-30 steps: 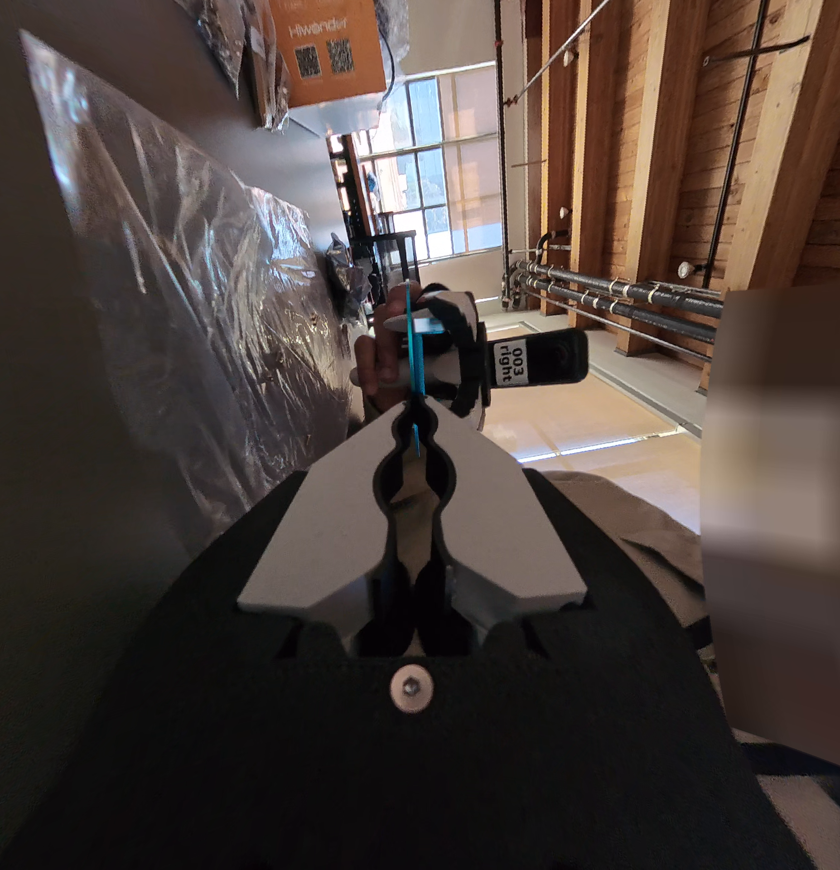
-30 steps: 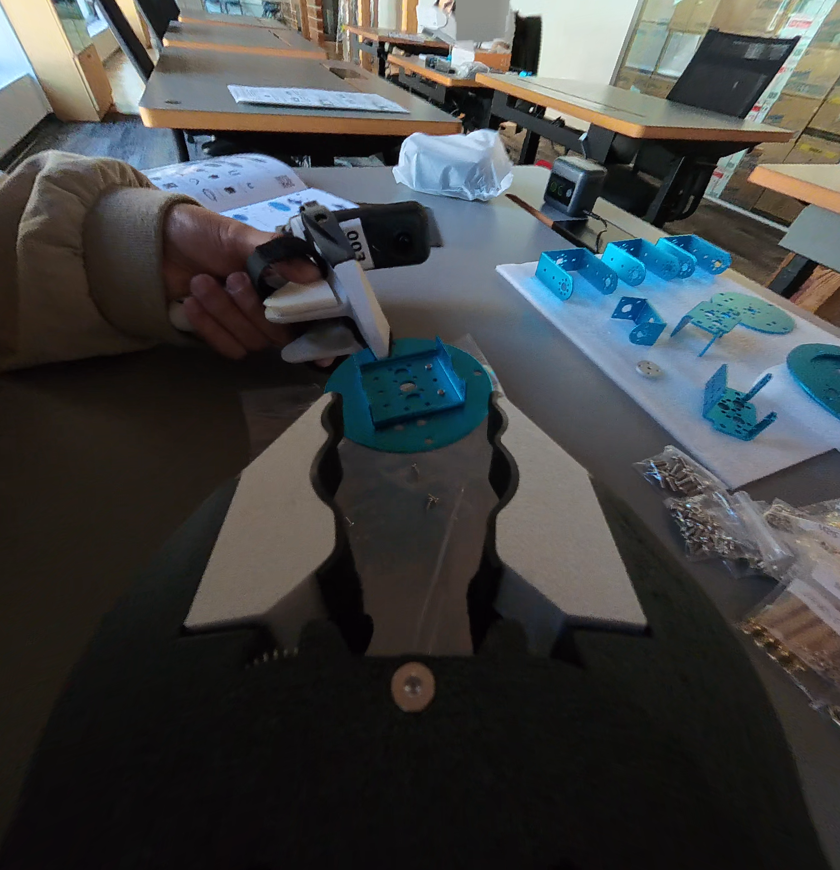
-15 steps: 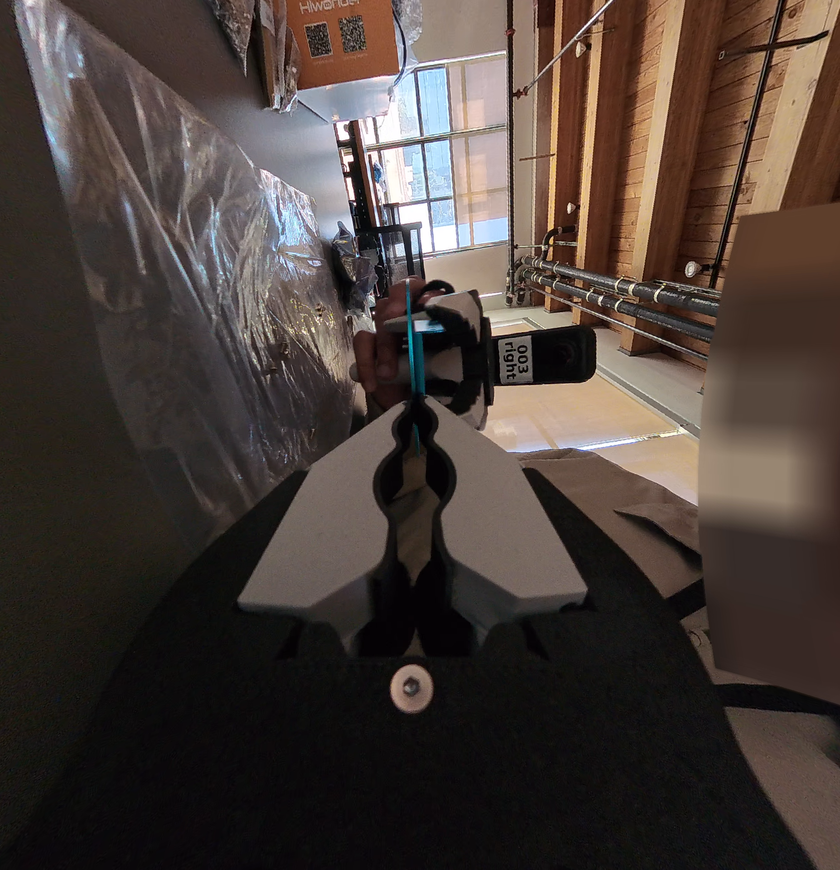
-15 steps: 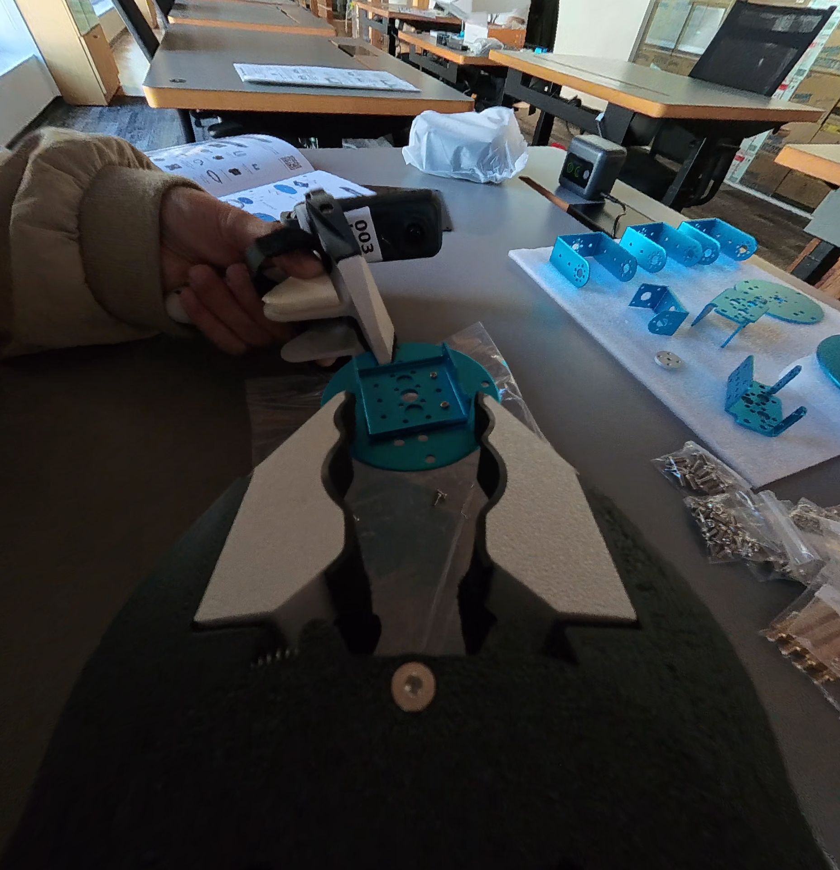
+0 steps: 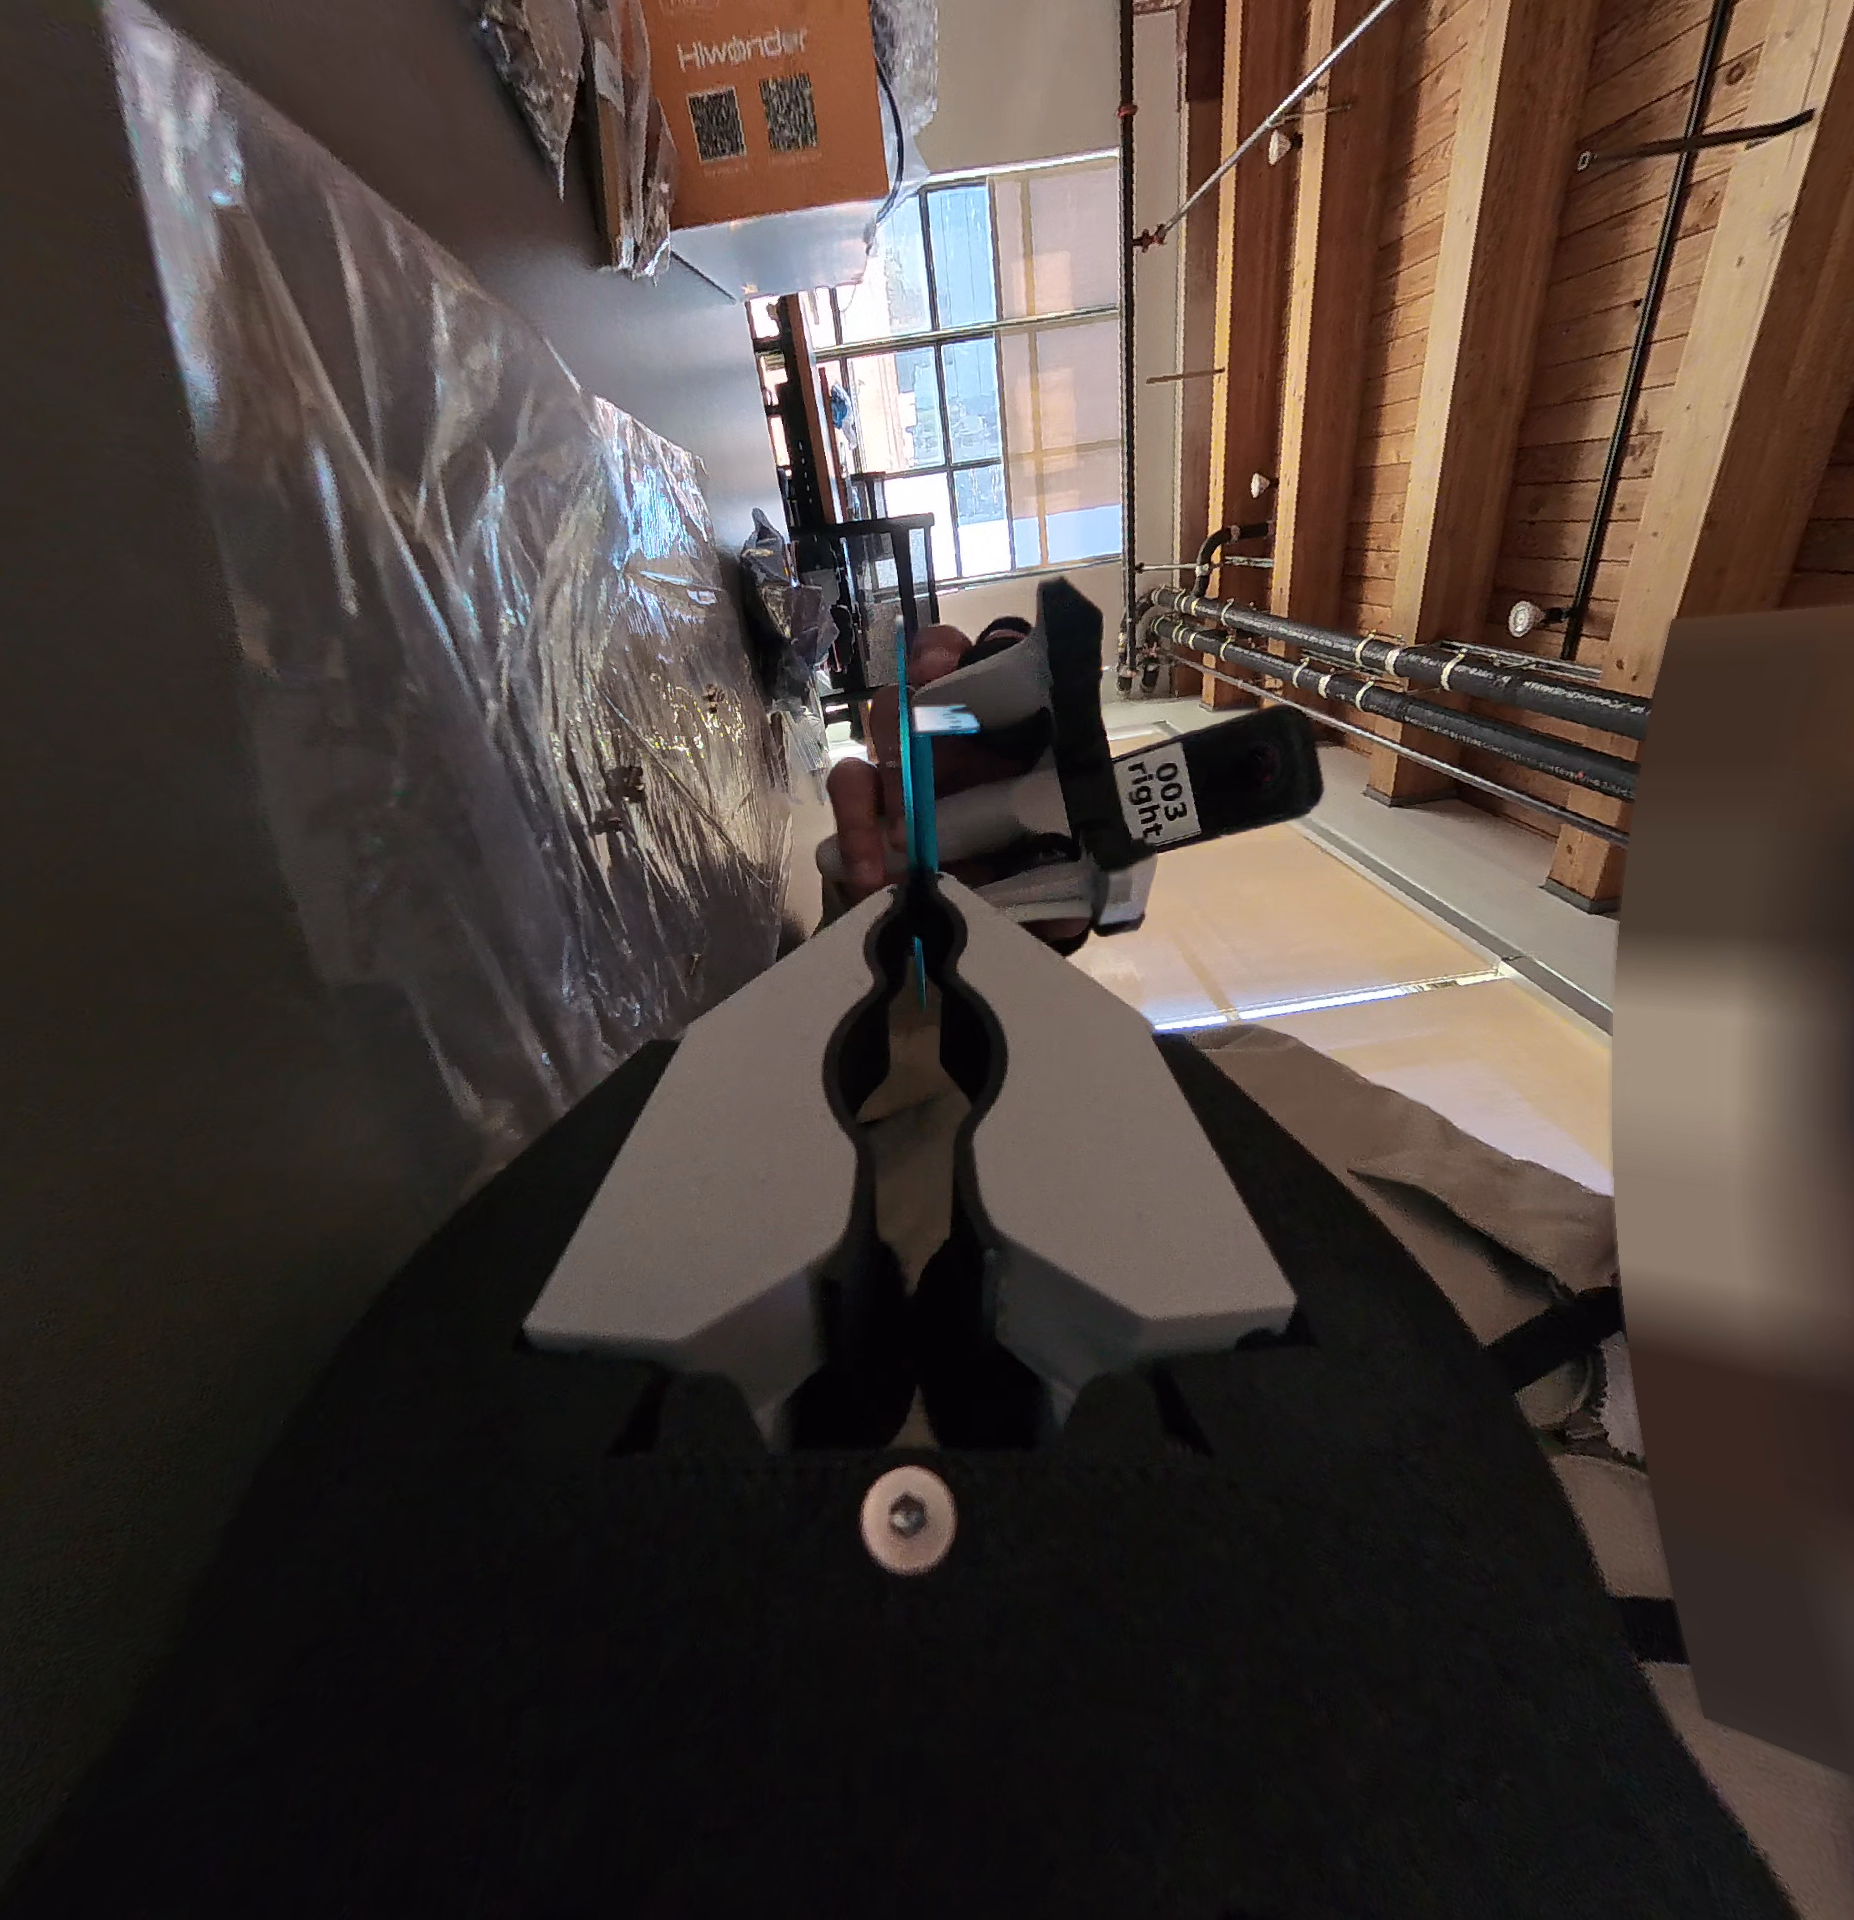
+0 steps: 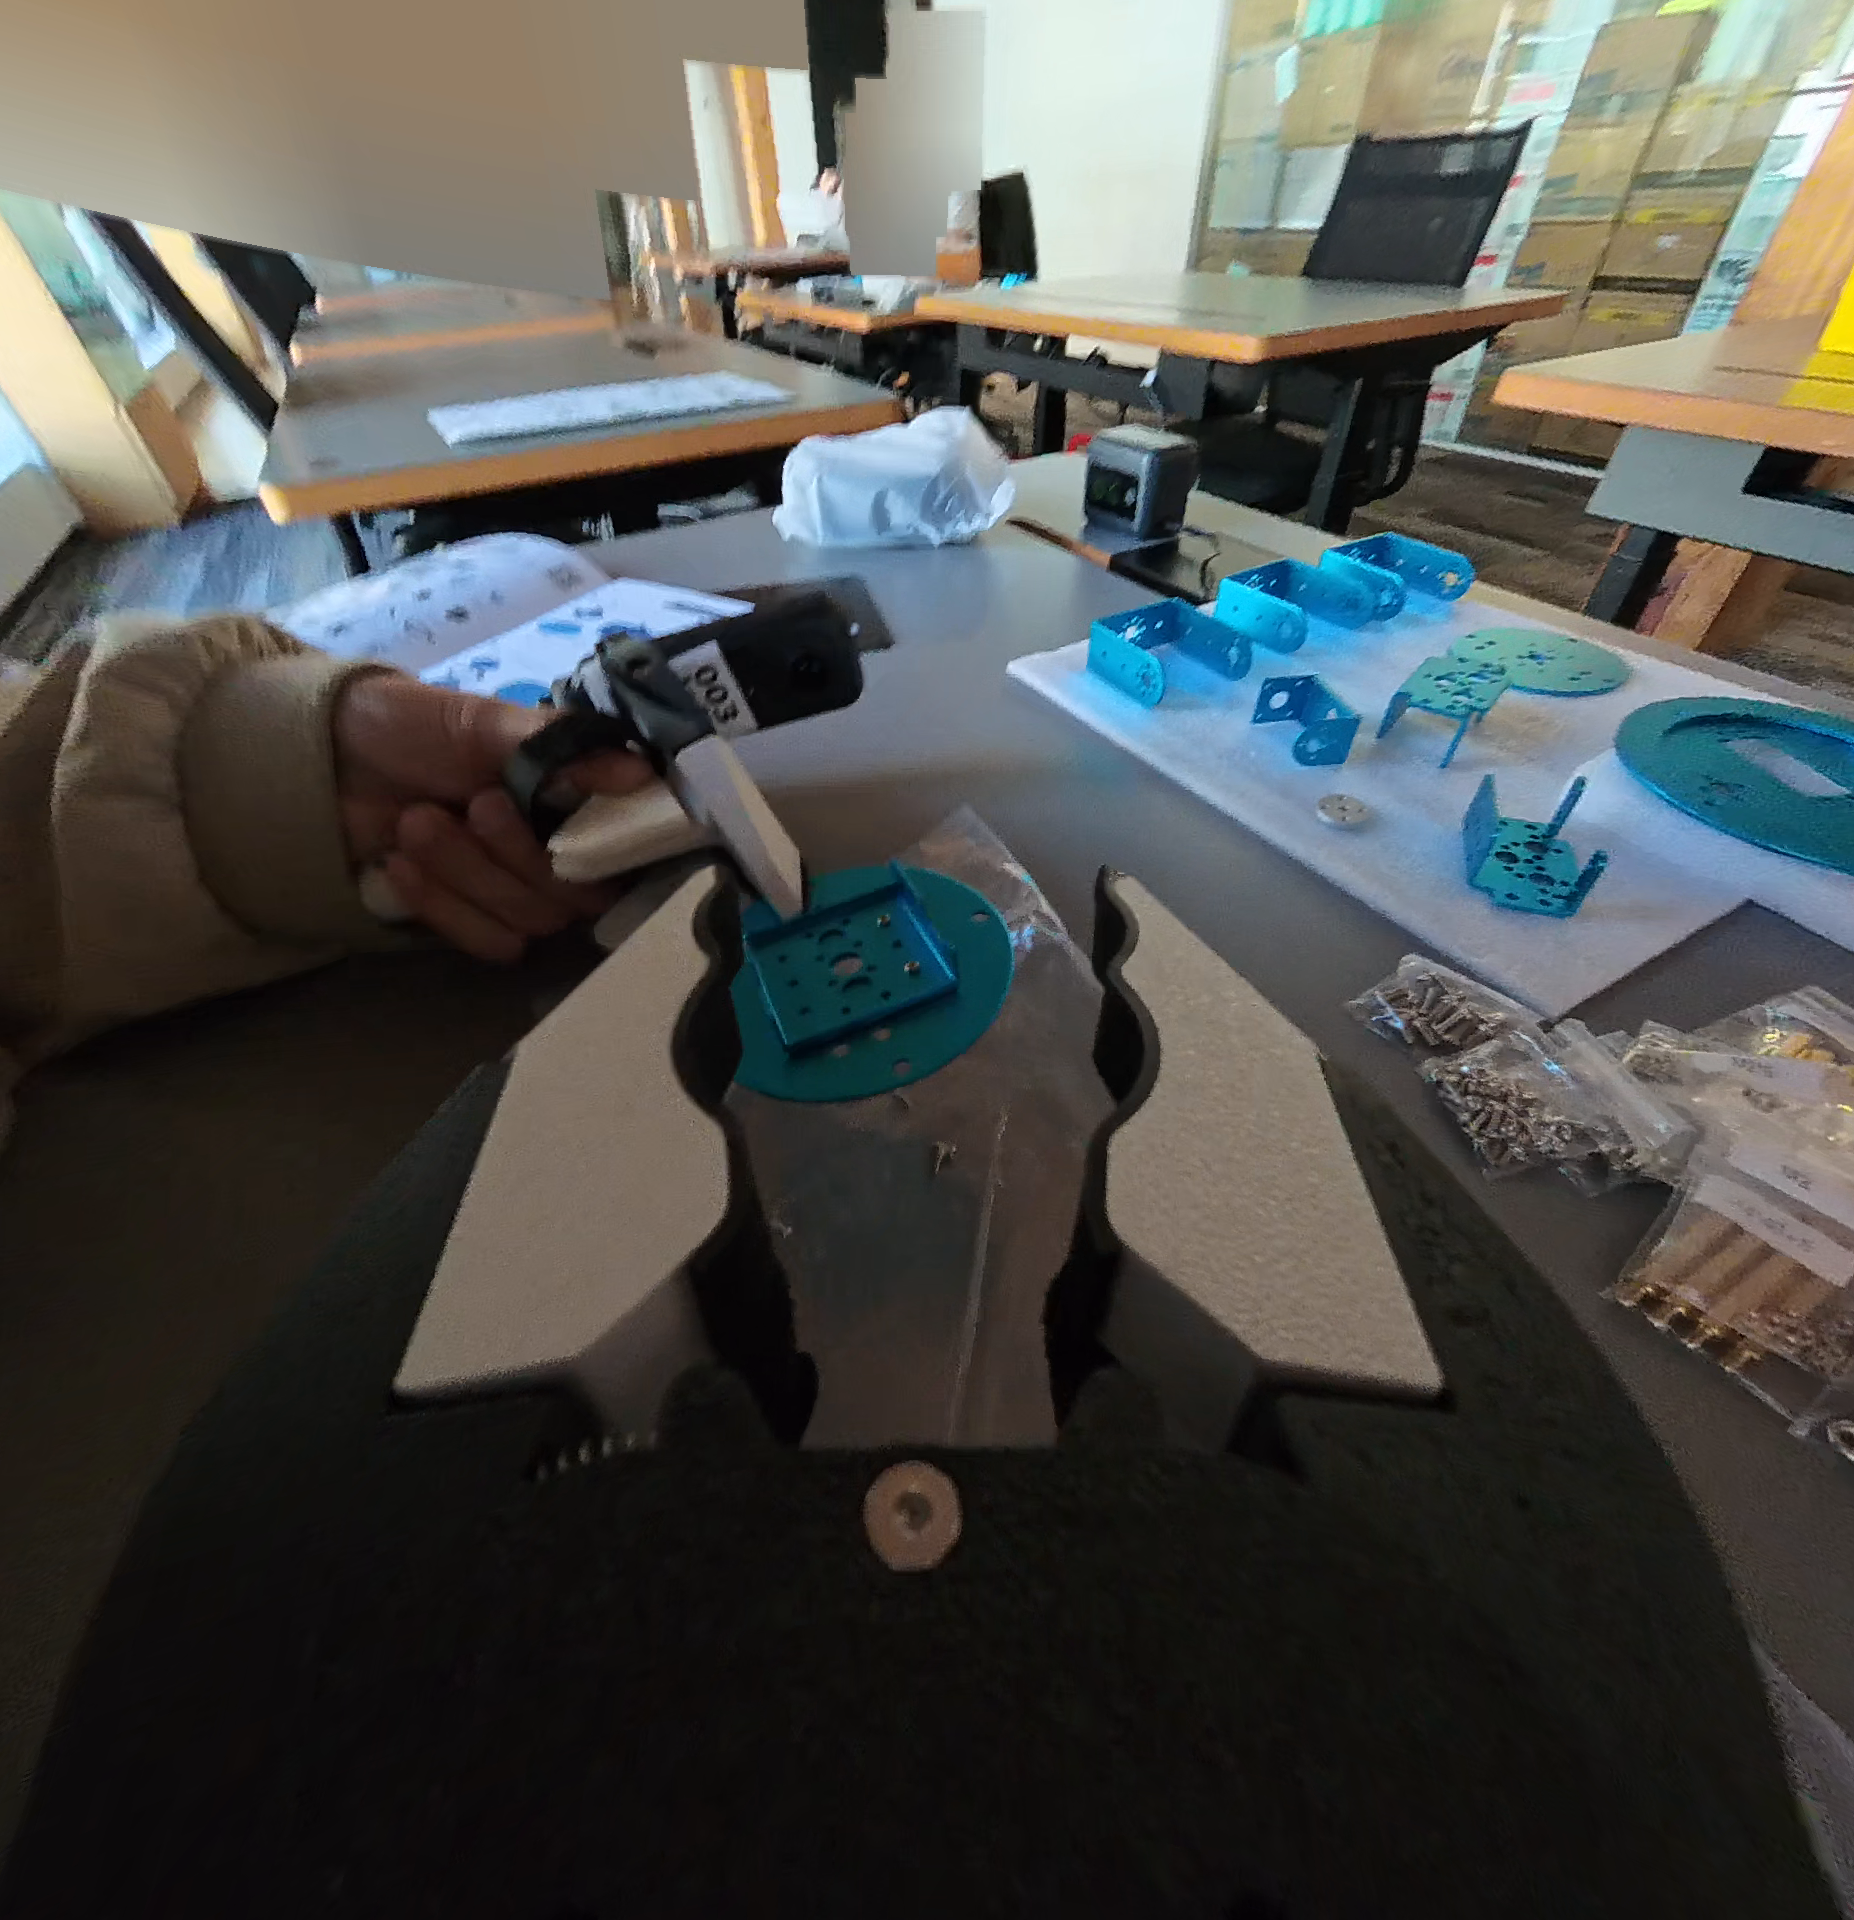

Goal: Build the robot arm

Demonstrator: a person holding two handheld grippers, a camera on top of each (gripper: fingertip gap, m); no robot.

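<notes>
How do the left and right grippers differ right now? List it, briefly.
The left gripper is shut on the rim of the teal disc; the right gripper is open and holds nothing.
The left gripper is rolled sideways, one finger above the disc and one below; the right gripper is level, fingers side by side, over the disc's near side.
Shared: pale grey fingers, black bodies, both aimed at the disc, which carries the blue bracket.

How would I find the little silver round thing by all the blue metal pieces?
Look at the white foam sheet on the right of the grey table. Between two blue brackets lies the silver disc. It alone is small, round and not blue.
</notes>
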